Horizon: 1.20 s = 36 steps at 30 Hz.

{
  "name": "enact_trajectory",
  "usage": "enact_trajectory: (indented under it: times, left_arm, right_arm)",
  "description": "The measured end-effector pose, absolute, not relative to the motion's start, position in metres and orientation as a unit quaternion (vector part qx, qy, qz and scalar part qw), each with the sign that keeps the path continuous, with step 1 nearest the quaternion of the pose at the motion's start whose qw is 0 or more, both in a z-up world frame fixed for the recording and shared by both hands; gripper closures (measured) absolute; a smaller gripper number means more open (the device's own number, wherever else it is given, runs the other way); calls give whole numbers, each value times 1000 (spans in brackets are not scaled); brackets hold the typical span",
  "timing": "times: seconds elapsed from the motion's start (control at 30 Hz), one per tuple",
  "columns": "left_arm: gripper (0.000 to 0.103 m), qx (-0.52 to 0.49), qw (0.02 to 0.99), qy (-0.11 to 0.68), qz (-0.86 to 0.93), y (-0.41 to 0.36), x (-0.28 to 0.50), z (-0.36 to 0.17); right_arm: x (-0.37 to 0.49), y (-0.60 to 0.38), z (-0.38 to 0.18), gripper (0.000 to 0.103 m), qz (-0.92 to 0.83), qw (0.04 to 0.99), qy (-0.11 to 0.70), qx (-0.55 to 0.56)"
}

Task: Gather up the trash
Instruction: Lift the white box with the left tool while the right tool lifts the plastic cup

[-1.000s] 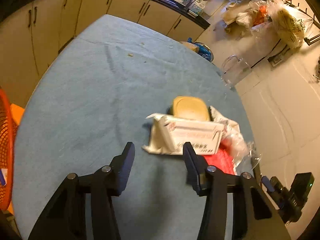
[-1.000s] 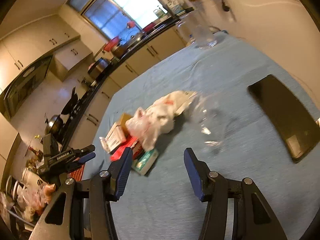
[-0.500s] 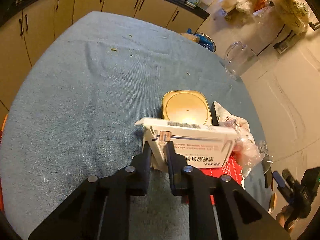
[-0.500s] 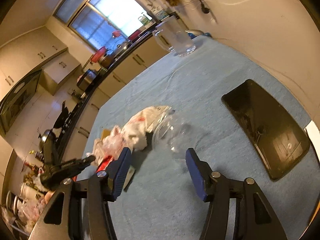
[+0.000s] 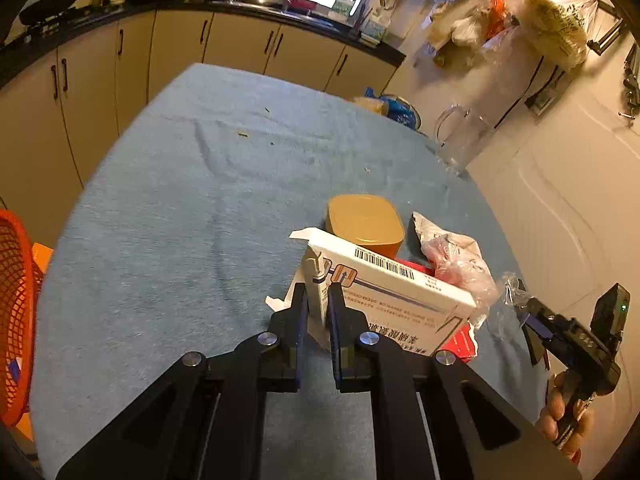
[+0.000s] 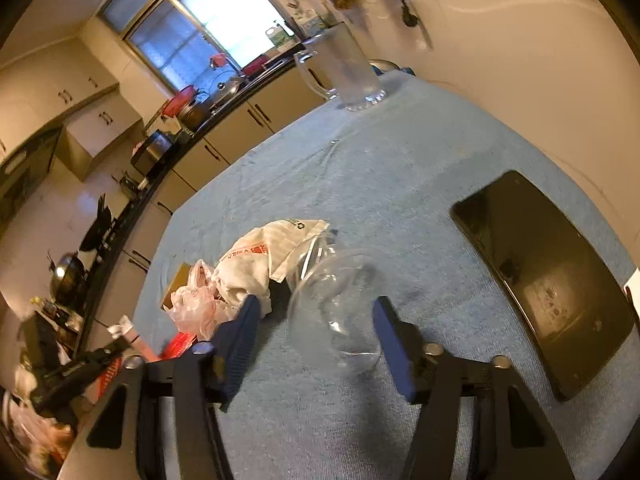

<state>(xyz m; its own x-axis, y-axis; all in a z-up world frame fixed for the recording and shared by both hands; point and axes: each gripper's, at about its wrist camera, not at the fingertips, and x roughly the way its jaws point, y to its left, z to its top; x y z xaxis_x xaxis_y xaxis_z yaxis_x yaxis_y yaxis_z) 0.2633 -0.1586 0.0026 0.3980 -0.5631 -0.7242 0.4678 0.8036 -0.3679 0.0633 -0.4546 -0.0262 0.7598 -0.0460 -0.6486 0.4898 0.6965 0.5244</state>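
A white printed carton (image 5: 400,292) is tilted up off the blue tablecloth (image 5: 180,220), and my left gripper (image 5: 318,296) is shut on its near end. Behind it sit a yellow lidded tub (image 5: 364,220), crumpled plastic bags (image 5: 456,264) and a red packet (image 5: 460,340). In the right wrist view a clear plastic cup (image 6: 336,312) lies on its side between the fingers of my right gripper (image 6: 316,320). Its jaws are closing, and a gap still shows beside the left pad. A crumpled white bag (image 6: 272,256) and pink plastic (image 6: 196,304) lie just left of the cup.
A glass pitcher (image 6: 348,72) stands at the far table edge near the wall. A black tray (image 6: 540,280) lies to the right of the cup. An orange mesh basket (image 5: 16,300) sits beyond the table's left edge. Kitchen cabinets (image 5: 100,72) run behind.
My left gripper closed on the white carton and tipped it up off the pile. My right gripper came forward and down around the clear cup, and its jaws have narrowed.
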Motion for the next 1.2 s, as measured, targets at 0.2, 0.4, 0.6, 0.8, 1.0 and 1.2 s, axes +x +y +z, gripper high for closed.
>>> enact_trajectory:
  times: [0.2, 0.4, 0.6, 0.8, 1.0, 1.2]
  left_arm:
    - [95, -55, 838, 445, -311, -149, 255, 7]
    - [95, -56, 844, 433, -312, -147, 246, 11]
    - [95, -56, 849, 421, -314, -140, 237, 17]
    - [95, -57, 856, 409, -312, -132, 230, 23]
    - [95, -56, 861, 401, -307, -123, 224, 28]
    - [95, -60, 866, 394, -302, -109, 220, 32]
  right_arm:
    - [68, -447, -33, 93, -161, 869, 319, 342]
    - [54, -443, -22, 96, -160, 878, 300, 337]
    - [46, -429, -6, 96, -148, 891, 282, 324]
    - [45, -417, 2, 96, -129, 896, 276, 323]
    - [48, -399, 12, 96, -104, 904, 272, 314]
    - [57, -380, 19, 96, -76, 908, 275, 306]
